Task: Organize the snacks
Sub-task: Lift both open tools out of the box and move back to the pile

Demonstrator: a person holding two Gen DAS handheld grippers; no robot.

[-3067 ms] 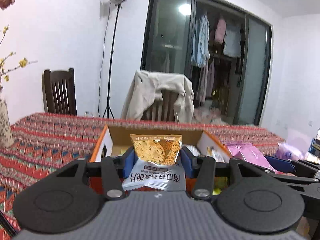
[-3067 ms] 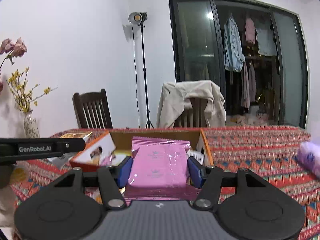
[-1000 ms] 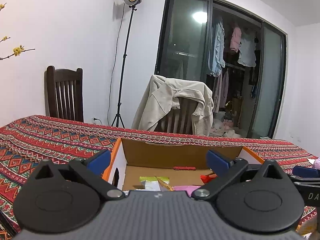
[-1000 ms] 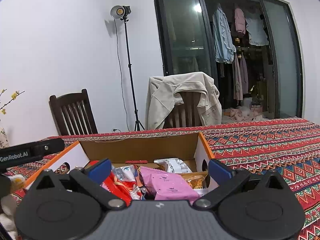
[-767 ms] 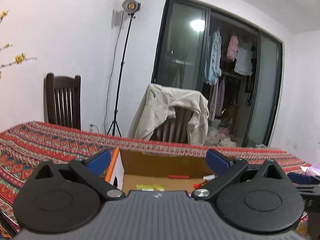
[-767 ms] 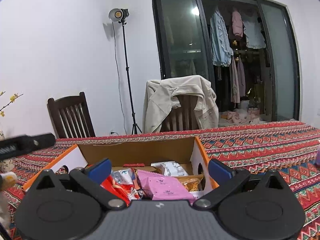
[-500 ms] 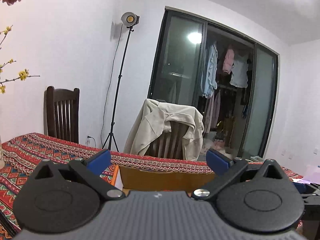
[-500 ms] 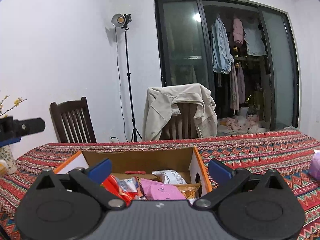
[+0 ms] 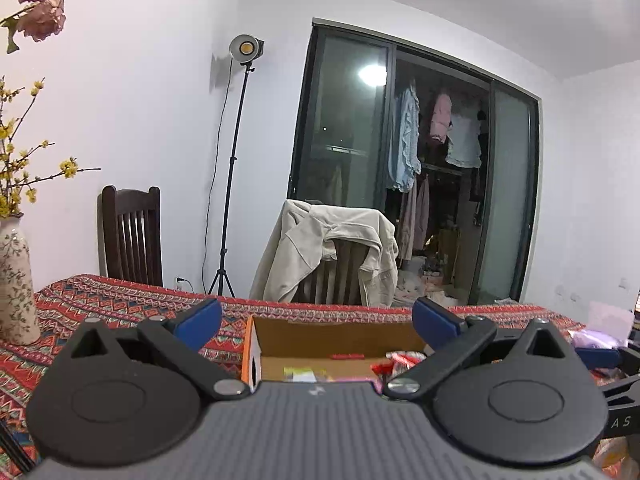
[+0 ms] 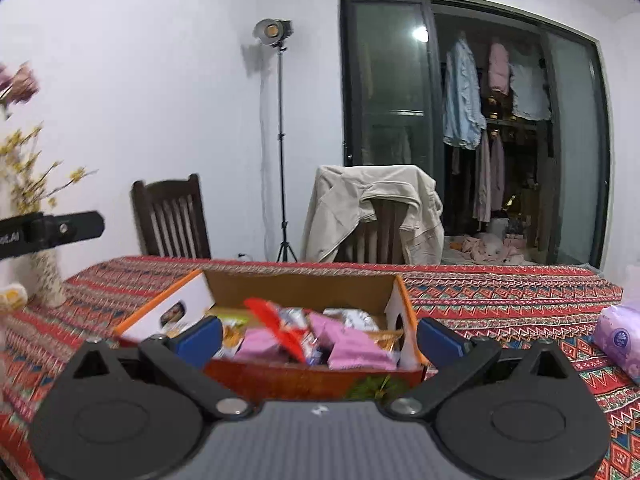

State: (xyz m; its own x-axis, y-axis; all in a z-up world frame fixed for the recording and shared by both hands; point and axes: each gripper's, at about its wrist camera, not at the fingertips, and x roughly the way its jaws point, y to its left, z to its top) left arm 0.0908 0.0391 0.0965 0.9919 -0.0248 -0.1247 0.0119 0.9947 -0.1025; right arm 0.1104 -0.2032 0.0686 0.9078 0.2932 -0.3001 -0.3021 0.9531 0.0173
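1. One worktop (image 10: 500,292), covered in a red patterned cloth, runs the full width of the room in front of me. Its far edge sits just short of two wooden chairs, and a wide stretch of bare cloth lies open to the right of the box.
2. Two chairs stand behind that far edge: a bare dark one (image 10: 172,216) on the left, and one draped with a beige jacket (image 10: 372,208) in the middle.
3. One cardboard box (image 10: 304,288) with orange rims sits open-topped on the worktop, straight ahead of both sets of tongs. Its near wall is close to the right tongs and its white side panels stand upright.
4. Inside the box lies a heap of snack packets (image 10: 320,336). I count at least two pink ones and one red one (image 10: 280,324); the rest overlap too much to count.
5. Two sets of tongs hover above the worktop. The left tongs (image 9: 316,320) are spread wide and hold nothing; the right tongs (image 10: 320,338) are likewise spread wide and hold nothing.
6. One purple packet (image 10: 620,336) lies on the cloth well apart from the box, near the right edge.
7. One patterned vase (image 9: 16,280) with yellow sprigs stands at the left end.
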